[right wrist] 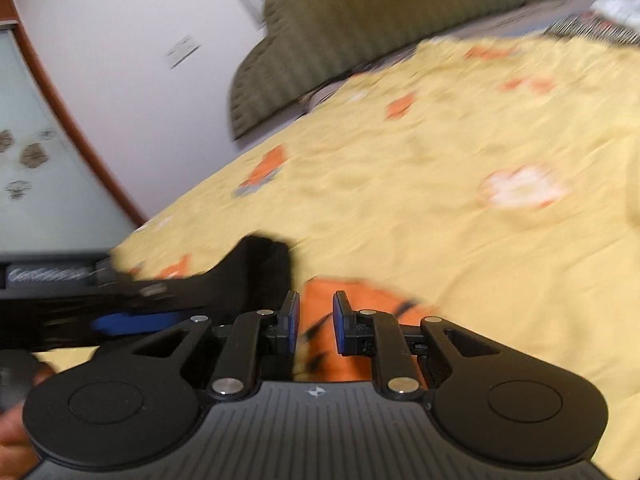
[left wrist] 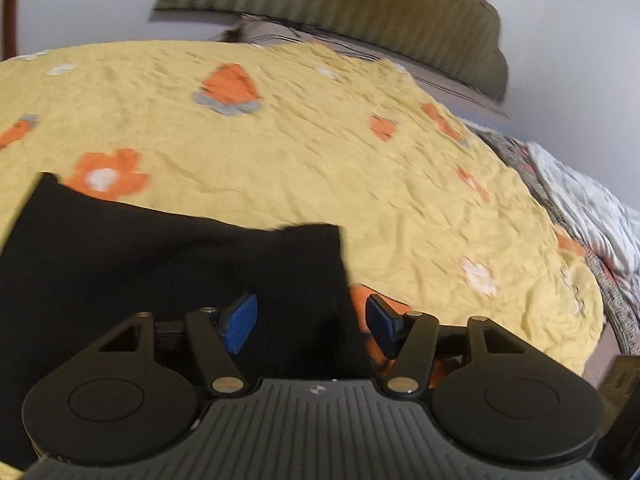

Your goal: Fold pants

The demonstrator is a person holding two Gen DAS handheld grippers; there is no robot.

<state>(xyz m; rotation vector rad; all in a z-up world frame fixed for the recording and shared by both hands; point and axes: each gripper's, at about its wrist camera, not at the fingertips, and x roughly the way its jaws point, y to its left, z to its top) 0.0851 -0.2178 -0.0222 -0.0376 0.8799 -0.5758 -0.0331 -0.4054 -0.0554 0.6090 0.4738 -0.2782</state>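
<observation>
The black pants (left wrist: 172, 272) lie folded on the yellow flowered bedspread (left wrist: 320, 152), at the lower left of the left wrist view. My left gripper (left wrist: 312, 322) is open just above the pants' right edge, its blue pads (left wrist: 240, 322) apart and holding nothing. In the right wrist view a corner of the pants (right wrist: 260, 268) shows at lower left. My right gripper (right wrist: 316, 322) is open and empty over an orange flower on the bedspread (right wrist: 440, 200), just right of the pants. The left gripper (right wrist: 132, 322) shows blurred at the left edge.
A green ribbed headboard cushion (left wrist: 360, 4) leans on the white wall at the bed's far end. A white and patterned blanket (left wrist: 580, 200) is bunched along the bed's right edge. A wood-framed glass door (right wrist: 36, 140) stands left of the bed.
</observation>
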